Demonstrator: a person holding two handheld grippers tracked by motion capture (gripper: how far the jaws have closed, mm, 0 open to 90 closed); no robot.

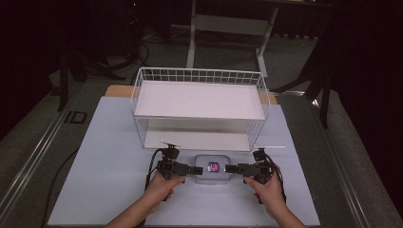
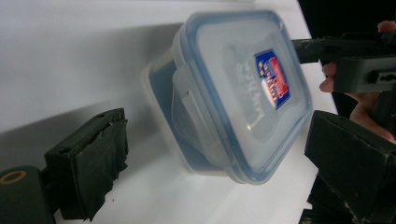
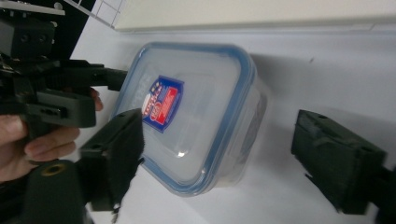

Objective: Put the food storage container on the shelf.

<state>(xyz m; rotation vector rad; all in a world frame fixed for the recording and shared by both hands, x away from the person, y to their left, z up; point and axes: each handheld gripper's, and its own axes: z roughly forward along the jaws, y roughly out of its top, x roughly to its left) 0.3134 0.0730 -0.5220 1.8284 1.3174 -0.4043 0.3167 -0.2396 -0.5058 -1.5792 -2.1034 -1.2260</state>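
A lidded container [image 1: 213, 169] lies flat on the counter [image 1: 109, 161], just before the wire shelf rack [image 1: 199, 107] at 12 o'clock, long axis running 9 to 3. Left tongs [image 1: 196, 170] and right tongs [image 1: 229, 168] flank its ends, jaws spread wide, holding nothing. Bare counter lies toward 6.

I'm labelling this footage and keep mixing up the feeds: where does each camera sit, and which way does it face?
High view: fixed above the person's side, looking forward and down at the table, wire shelf and lidded box; both forearms and hands show.
Left gripper view: rides the left gripper, looking along its fingers at the box; the right gripper sits beyond.
Right gripper view: rides the right gripper, facing the box from the opposite end; the left hand shows.
All three share the box with its red-and-blue label.
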